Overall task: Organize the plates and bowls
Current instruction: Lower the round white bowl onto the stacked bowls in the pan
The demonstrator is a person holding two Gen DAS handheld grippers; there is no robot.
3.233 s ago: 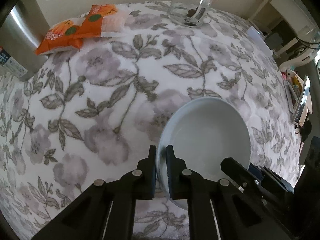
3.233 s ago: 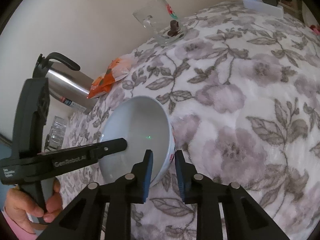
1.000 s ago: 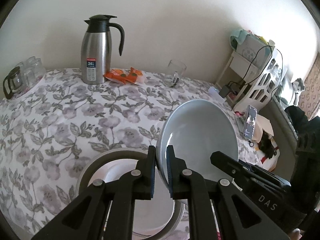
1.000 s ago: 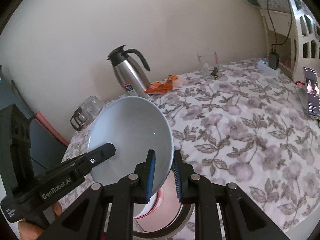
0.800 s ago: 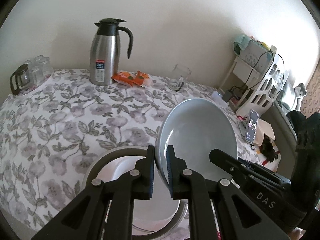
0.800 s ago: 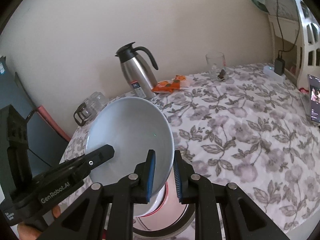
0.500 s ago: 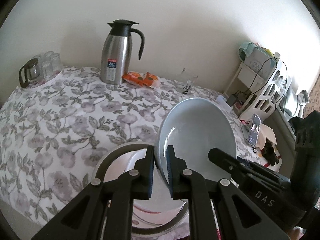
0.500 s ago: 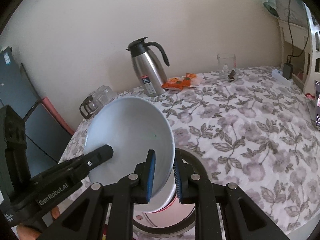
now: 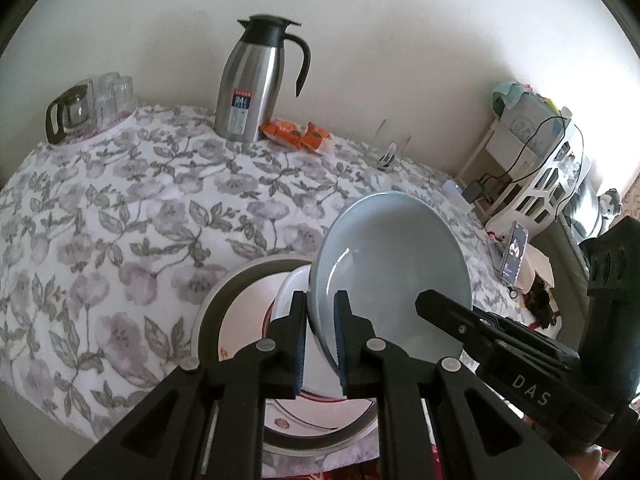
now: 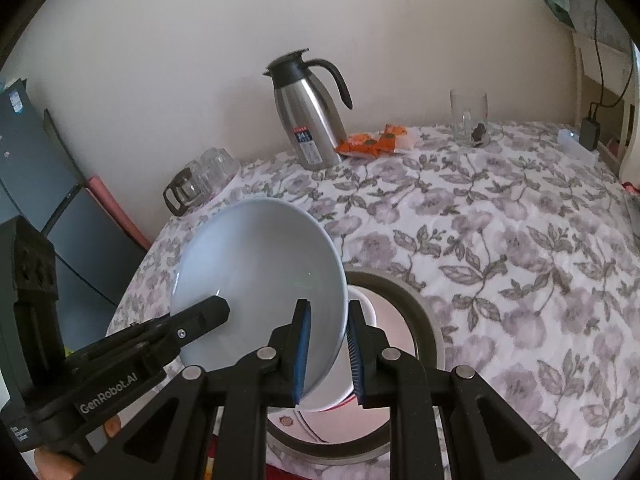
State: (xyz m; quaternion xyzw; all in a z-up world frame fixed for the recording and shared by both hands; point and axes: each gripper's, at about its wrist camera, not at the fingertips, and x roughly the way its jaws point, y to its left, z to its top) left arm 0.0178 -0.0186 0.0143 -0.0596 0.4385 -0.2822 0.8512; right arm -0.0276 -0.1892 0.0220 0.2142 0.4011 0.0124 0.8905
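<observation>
Up close in the left wrist view, the left gripper (image 9: 321, 334) is clamped tight on the rim of a pale blue bowl (image 9: 390, 272), one jaw outside the wall and one inside. The bowl is glossy, round and smooth, tipped steeply on edge so its hollow faces this camera and slightly up. It hangs above a white bowl (image 9: 294, 292) that sits on a wide plate (image 9: 224, 300) with a dark grey rim and a pale pink middle. The right gripper (image 9: 430, 304) reaches in from the right, its black finger inside the blue bowl. Behind, on the flowered grey-and-white tablecloth (image 9: 120, 220), stand a brushed steel jug (image 9: 250, 84) with a black lid and handle, orange packets (image 9: 296, 134) and a clear glass mug (image 9: 390, 146).

Next, in the right wrist view, the right gripper (image 10: 328, 352) pinches the opposite rim of the blue bowl (image 10: 260, 272), jaws narrowly apart with the wall between them. The hollow tilts toward this camera. The left gripper (image 10: 212, 312) enters from the lower left. Beneath lie the white bowl (image 10: 360, 304) and the plate (image 10: 420, 312).
</observation>
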